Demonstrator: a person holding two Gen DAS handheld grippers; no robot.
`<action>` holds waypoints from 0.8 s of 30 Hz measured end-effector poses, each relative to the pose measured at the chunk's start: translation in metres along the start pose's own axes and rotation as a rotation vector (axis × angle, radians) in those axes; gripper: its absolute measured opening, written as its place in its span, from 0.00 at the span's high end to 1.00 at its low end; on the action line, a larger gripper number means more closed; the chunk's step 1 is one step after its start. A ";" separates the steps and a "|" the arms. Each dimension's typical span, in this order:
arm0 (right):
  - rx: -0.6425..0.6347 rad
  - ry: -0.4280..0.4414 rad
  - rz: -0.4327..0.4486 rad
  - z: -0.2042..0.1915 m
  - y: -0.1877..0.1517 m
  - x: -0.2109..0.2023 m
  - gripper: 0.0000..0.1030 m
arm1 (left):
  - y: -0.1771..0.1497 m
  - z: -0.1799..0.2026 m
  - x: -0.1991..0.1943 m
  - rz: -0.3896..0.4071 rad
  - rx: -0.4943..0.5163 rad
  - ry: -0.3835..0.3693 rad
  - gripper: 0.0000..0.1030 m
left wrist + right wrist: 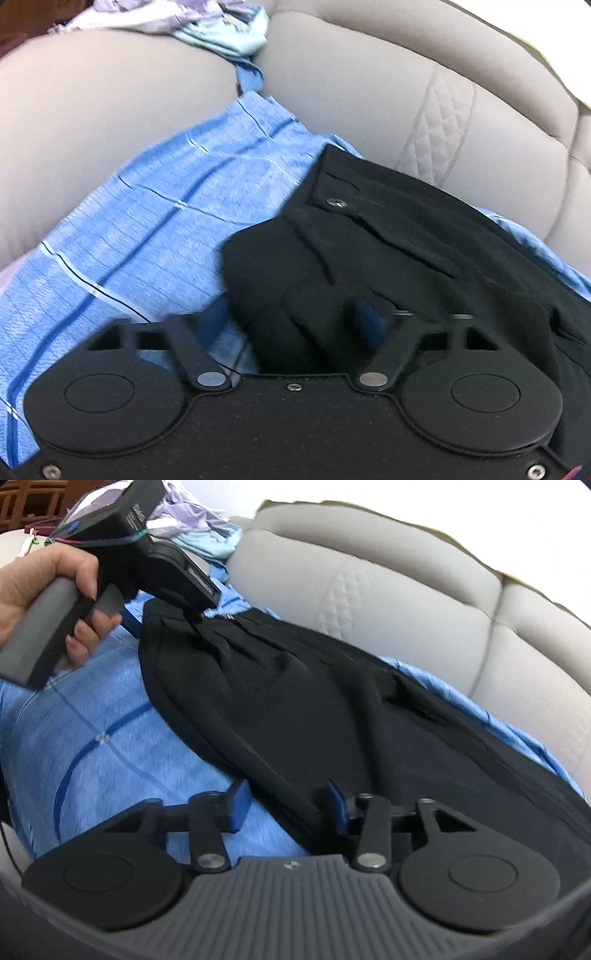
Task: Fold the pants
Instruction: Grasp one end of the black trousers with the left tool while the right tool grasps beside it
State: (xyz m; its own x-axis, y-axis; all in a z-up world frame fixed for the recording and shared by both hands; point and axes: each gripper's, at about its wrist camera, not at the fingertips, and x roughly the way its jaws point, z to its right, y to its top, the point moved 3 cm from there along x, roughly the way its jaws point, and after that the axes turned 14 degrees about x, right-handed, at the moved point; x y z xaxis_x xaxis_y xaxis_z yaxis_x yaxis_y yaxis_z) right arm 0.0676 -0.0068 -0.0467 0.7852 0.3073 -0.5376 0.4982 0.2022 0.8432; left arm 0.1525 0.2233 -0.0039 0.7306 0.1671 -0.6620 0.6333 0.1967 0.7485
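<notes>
Lying on a blue sheet point(147, 229) over a beige sofa point(369, 92): black pants point(295, 701).

Black fabric pants point(388, 258): one garment of smooth dark cloth, lying in a bunched, partly folded heap on a blue checked cloth spread over a grey sofa seat. Waist end: flat band with one small silver button, seen in the left wrist view, with pleats running down from it. In the right wrist view the pants point(295, 709) stretch diagonally from upper left to lower right, the upper end gathered into tight pleats, the body draped in soft folds. Rounded fold edge along the left side. Right edge lies just beside the sofa backrest. Legs not separately distinguishable.
</notes>
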 end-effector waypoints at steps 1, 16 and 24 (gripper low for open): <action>-0.019 0.009 0.005 -0.003 0.002 0.004 0.53 | 0.001 0.000 0.000 -0.007 0.009 0.013 0.61; -0.004 0.098 -0.045 -0.016 0.020 0.021 0.71 | 0.040 -0.004 -0.052 0.032 0.043 0.003 0.77; 0.018 0.143 -0.008 -0.004 0.030 -0.027 0.94 | 0.028 -0.012 -0.100 0.069 0.075 0.010 0.78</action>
State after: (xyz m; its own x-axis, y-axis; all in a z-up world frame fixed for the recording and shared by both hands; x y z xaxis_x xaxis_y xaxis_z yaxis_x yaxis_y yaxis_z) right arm 0.0605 -0.0051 -0.0068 0.7214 0.4350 -0.5388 0.5121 0.1887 0.8380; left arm 0.0946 0.2235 0.0831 0.7707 0.1874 -0.6090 0.5993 0.1116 0.7927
